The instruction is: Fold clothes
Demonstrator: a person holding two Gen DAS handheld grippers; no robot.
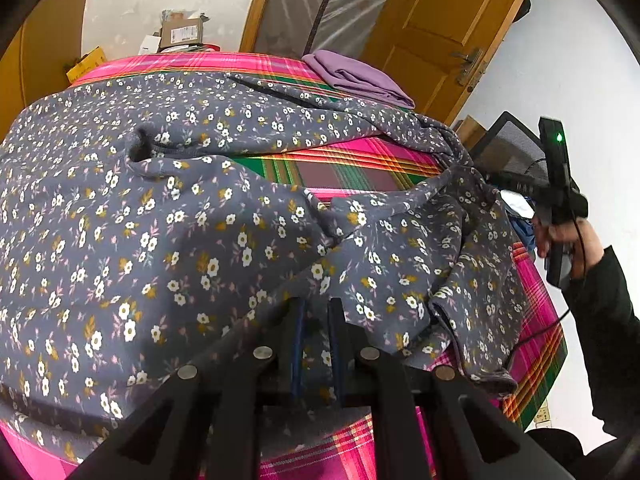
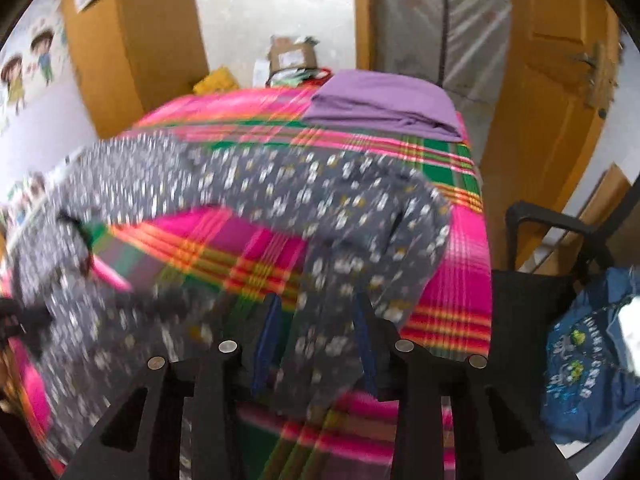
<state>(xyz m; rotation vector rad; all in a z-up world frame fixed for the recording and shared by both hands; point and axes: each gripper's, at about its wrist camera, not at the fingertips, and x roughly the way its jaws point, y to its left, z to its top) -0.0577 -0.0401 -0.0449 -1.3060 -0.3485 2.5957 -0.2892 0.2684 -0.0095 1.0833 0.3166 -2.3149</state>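
Plaid table (image 1: 352,168): your left tool (image 1: 318,312) pinches dress (image 1: 140,220); right tool (image 2: 316,312) agape, cloth between. Blue bag (image 2: 592,364): right view only.

The table (image 2: 460,240), covered by a pink, green and orange plaid cloth (image 1: 360,168), carries a grey floral garment (image 1: 160,220) spread across it. Beyond the garment, a folded purple cloth (image 2: 384,104) lies at the far edge.
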